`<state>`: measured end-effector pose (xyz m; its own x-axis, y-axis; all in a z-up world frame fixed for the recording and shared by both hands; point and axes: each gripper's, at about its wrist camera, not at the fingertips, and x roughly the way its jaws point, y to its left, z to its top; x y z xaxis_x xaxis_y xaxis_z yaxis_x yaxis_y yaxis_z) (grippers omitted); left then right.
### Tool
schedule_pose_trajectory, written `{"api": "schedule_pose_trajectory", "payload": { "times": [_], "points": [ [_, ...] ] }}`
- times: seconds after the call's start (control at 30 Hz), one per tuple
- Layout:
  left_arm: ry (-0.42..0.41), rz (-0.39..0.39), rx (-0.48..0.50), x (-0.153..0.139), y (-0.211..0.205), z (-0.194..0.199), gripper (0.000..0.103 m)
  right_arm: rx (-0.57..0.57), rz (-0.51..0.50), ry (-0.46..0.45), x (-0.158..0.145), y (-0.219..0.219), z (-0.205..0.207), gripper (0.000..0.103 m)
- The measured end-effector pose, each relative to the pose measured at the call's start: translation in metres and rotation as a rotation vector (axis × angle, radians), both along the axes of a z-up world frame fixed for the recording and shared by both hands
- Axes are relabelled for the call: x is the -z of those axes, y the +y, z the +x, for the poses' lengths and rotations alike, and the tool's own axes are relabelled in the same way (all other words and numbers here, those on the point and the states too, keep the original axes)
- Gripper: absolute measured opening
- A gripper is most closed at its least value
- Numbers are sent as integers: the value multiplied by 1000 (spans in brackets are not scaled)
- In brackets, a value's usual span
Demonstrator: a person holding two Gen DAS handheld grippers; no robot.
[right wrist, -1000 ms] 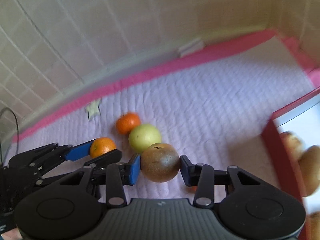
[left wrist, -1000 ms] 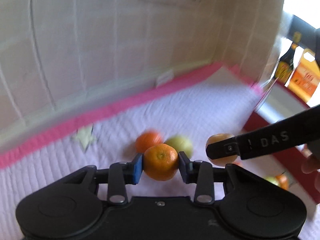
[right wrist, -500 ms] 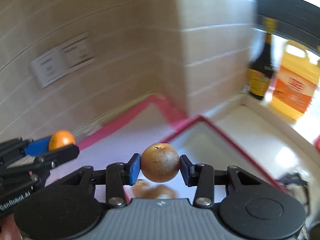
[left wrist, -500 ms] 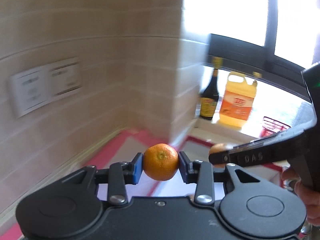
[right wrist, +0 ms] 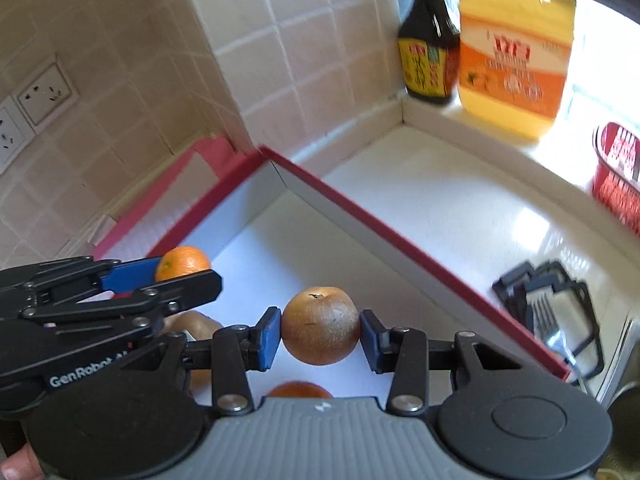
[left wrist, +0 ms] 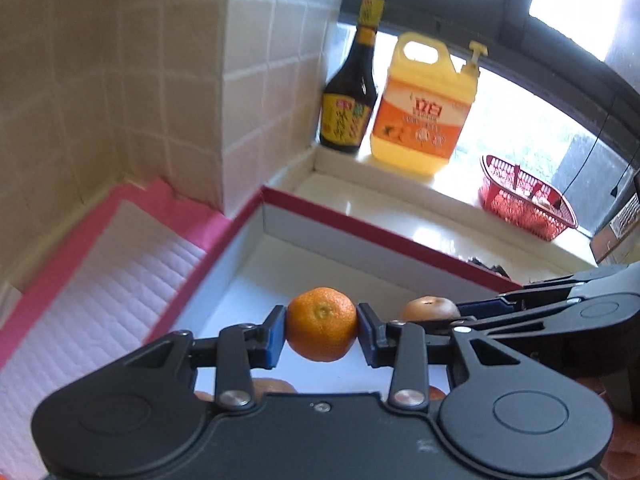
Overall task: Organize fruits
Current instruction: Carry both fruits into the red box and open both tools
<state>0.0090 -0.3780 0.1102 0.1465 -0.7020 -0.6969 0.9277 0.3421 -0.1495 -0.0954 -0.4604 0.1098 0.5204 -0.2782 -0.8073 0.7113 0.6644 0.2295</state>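
L claw (left wrist: 322, 335) pinching mandarin (left wrist: 322, 324), R claw (right wrist: 320, 338) pinching brown pear (right wrist: 320, 326), over red-rimmed box (right wrist: 400, 236) w/ fruit.

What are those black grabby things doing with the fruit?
A person is sorting fruit with two handheld claws. The left claw grips a small orange mandarin; the right claw grips a round brown pear. Both hang above the red-rimmed white box, where some fruit already lies.

Two oranges (right wrist: 182, 261) (right wrist: 300, 390), two brown pears (right wrist: 320, 326) (right wrist: 198, 326), one sauce bottle (left wrist: 350, 92), one detergent jug (left wrist: 426, 100), one red basket (left wrist: 526, 208).
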Motion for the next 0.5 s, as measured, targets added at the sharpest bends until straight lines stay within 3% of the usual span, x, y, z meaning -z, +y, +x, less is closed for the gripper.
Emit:
{"api": "schedule_pose_trajectory", "payload": {
  "times": [0.1, 0.17, 0.23, 0.33, 0.5],
  "points": [
    [24, 8, 0, 4, -1, 1, 46, 1, 8, 4, 5, 0, -4, 45],
    [25, -3, -4, 2, 0, 1, 53, 5, 7, 4, 6, 0, -4, 45],
    [30, -8, -24, -1, 4, 4, 80, 22, -4, 18, 4, 0, -4, 47],
    [34, -25, -53, -10, 17, 8, 80, 21, -6, -15, -4, 2, -11, 51],
    [-27, -58, -129, -35, 63, 11, 80, -50, -57, -54, -27, 23, -6, 51]
  ]
}}
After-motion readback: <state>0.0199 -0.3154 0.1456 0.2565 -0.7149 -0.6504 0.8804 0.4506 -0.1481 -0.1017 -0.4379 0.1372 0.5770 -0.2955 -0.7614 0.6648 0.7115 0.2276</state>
